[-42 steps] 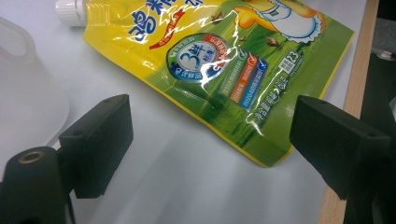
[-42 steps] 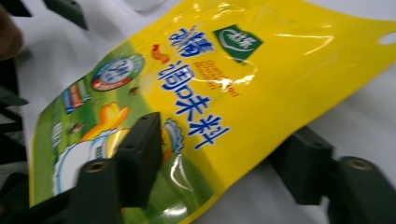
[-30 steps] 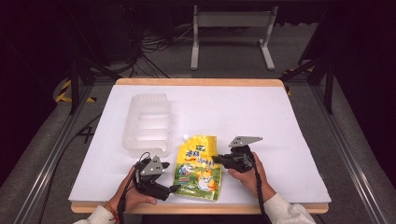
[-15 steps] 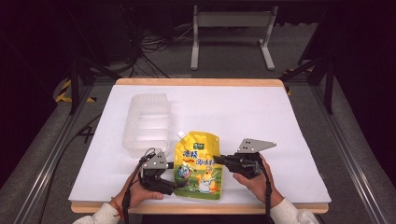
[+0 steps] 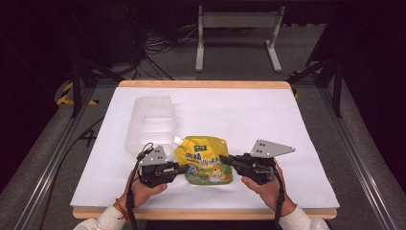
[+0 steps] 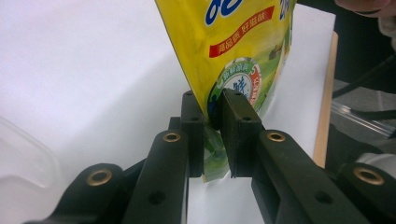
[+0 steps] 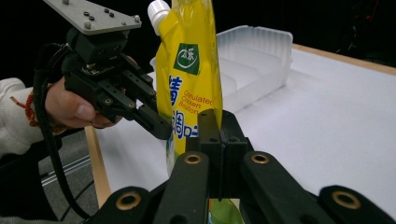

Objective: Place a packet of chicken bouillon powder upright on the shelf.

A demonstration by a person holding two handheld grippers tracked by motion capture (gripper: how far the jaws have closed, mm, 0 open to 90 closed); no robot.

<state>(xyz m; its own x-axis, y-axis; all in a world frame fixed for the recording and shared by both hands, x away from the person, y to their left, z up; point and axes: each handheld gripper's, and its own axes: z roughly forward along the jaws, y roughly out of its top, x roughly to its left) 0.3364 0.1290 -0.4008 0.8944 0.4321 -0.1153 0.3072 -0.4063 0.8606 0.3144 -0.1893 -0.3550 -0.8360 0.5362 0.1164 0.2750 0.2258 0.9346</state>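
Two-handed grasp of a yellow spouted pouch (image 5: 206, 160) near the front edge of the tabletop (image 5: 268, 115). The left gripper (image 6: 212, 128) has its jaws nearly together, clamping the pouch's lower side edge; the right gripper (image 7: 219, 140) has its jaws pressed shut on the opposite edge. The pouch spans the gap between the two grippers, its white spout (image 7: 158, 10) pointing toward the clear plastic tray (image 5: 151, 122), which lies just beyond the pouch. Judged best practice: keep both clamps firm on the seams, move the hands together and level, and avoid pulling apart, which could tear the film or slip it.
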